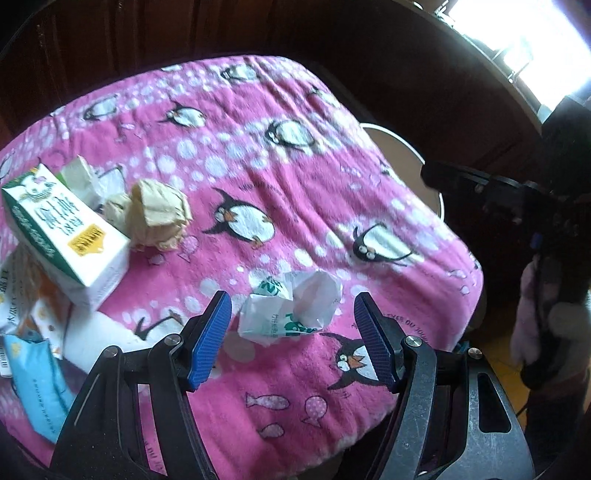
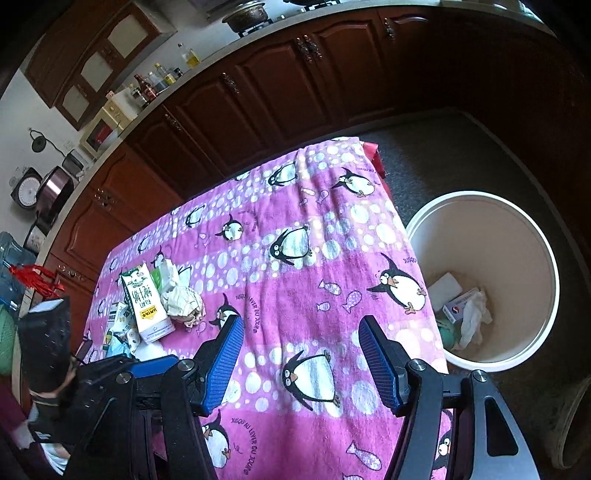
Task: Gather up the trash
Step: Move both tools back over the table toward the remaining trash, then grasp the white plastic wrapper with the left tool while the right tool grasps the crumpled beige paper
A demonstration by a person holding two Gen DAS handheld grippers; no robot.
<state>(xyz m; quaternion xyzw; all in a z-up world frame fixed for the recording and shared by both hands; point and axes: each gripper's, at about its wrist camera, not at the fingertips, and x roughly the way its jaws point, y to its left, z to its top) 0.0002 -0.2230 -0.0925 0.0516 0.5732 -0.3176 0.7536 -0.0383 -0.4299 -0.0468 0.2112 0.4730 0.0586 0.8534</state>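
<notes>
home kitchen, dark wooden cabinets (image 2: 280,92) with ornate handles under a pale counter (image 2: 155,107), oil and sauce bottles (image 2: 159,79), pan on a gas stove (image 2: 245,16), penguin-print pink cloth (image 2: 295,258) over the worktop, white bin (image 2: 484,280) on the floor

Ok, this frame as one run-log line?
left gripper: open, crumpled white wrapper between fingers, ungripped | right gripper: open, empty over blanket | bin: holds trash
</notes>
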